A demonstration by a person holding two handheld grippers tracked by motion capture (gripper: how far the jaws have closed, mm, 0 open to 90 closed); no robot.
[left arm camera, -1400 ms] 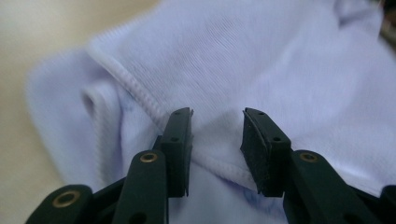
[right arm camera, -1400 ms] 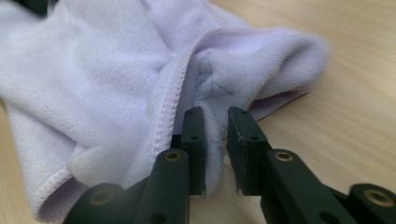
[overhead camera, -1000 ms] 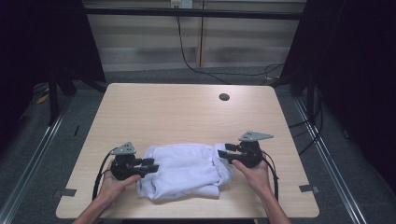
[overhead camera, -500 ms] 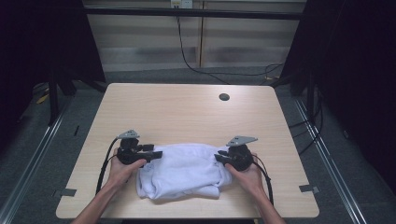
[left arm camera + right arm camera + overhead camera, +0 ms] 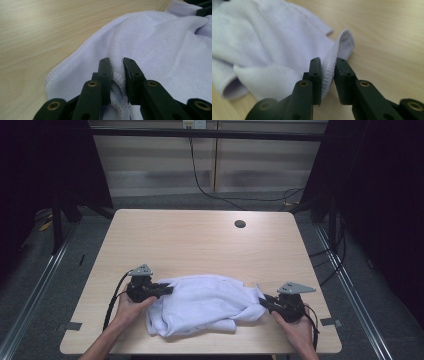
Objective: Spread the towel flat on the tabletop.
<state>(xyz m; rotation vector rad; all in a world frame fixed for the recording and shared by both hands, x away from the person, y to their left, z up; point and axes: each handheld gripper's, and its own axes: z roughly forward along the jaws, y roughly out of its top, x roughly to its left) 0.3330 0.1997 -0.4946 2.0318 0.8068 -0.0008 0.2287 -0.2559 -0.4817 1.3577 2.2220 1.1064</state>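
Lying crumpled along the near edge of the table (image 5: pixel 200 240), a white towel (image 5: pixel 200 307) is held at both ends. Nearest the camera, the person's hands come up from the bottom of the high view, one on each tool. The left gripper (image 5: pixel 167 290) has its jaws closed narrow on a bunched fold of the cloth; in the left gripper view the towelling is squeezed between the two black jaws (image 5: pixel 116 75), with a stitched hem curving off over bare wood. The right gripper (image 5: pixel 262 302) is likewise clamped on the towel, and its own view shows a hemmed edge standing upright between the jaws (image 5: pixel 327 75), a corner flap just past them. Between the two tools the cloth rests on the table in loose folds. Farther back, the tabletop has a small dark round hole (image 5: pixel 240 224) near its far edge.
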